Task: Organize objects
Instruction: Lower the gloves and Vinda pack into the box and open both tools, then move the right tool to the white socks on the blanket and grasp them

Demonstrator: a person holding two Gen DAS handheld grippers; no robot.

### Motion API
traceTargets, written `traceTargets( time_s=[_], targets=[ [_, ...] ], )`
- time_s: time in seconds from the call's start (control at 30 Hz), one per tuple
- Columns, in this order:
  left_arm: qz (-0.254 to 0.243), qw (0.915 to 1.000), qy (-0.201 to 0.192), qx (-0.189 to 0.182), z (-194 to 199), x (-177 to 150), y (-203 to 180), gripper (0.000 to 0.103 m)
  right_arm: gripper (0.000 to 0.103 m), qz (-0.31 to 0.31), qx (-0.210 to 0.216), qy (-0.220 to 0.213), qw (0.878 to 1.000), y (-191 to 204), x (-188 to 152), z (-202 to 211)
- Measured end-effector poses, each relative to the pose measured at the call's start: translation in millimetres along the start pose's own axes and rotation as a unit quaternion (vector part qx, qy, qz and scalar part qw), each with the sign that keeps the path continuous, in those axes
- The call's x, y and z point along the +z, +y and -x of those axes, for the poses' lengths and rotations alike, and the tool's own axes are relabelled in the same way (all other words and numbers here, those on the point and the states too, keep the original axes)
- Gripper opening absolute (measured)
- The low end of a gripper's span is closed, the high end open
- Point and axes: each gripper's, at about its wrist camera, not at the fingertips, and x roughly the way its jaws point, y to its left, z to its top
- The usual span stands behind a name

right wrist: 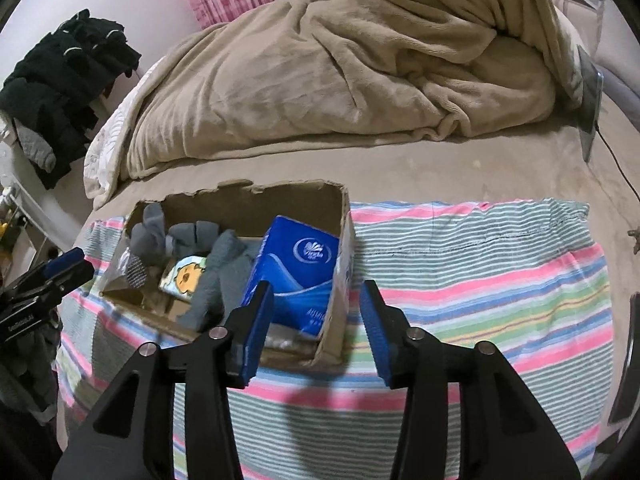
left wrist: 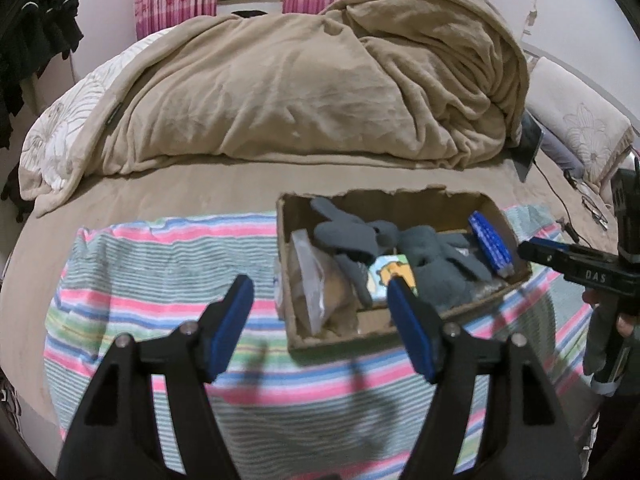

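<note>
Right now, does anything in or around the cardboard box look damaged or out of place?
The cardboard box has a ragged, torn top edge along its far wall. Inside, the blue tissue pack leans tilted against the right wall, and grey gloves lie in a loose heap. Nothing has spilled onto the striped cloth.

A box sits on a cloth spread over the bed; behind them a blanket lies heaped across the bed, with a tablet propped at its right end. In the box, a tissue pack leans against the right wall; left of it lie gloves, with a card between them; a bag lies along the left wall. The left gripper hangs before the box's left part; the right gripper before its right wall. Clothes hang left of the bed.
</note>
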Motion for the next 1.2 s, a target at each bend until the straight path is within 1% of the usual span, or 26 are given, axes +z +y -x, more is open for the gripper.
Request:
traceTargets(
  time_s=[0.07, 0.13, 0.27, 0.4, 0.83, 1.0, 1.2],
  targets=[
    [0.001, 1.0, -0.001, -0.003, 5.6, -3.8, -1.1, 0.071, 0.056, 0.001, 0.002, -0.004, 1.0, 2.6, -2.9, 6.5],
    [0.002, 1.0, 0.002, -0.005, 11.0, -9.1, -2.6, 0.071, 0.058, 0.003, 0.003, -0.006, 1.0, 5.5, -6.3, 12.3],
    [0.004, 0.9999, 0.006, -0.01, 19.1, -19.2, -6.2, 0.071, 0.058, 0.004, 0.008, -0.005, 1.0, 13.2, -16.9, 21.0],
    [0.007, 0.9998, 0.012, -0.015, 26.1, -31.4, -8.2, 0.071, 0.058, 0.008, 0.017, 0.006, 1.0, 24.1, -32.7, 25.2],
    [0.017, 0.9996, 0.019, -0.014, 52.6, -64.1, -2.9, 0.071, 0.059, 0.028, 0.032, 0.036, 0.998, 55.3, -87.8, 43.5],
    [0.02, 0.9995, 0.02, -0.016, 64.1, -78.2, -5.0, 0.071, 0.059, 0.033, 0.035, 0.055, 0.997, 63.3, -113.3, 47.3],
    [0.025, 0.9991, 0.027, -0.021, 71.1, -96.0, -9.3, 0.071, 0.059, 0.034, 0.037, 0.076, 0.996, 66.5, -135.7, 45.5]
  ],
)
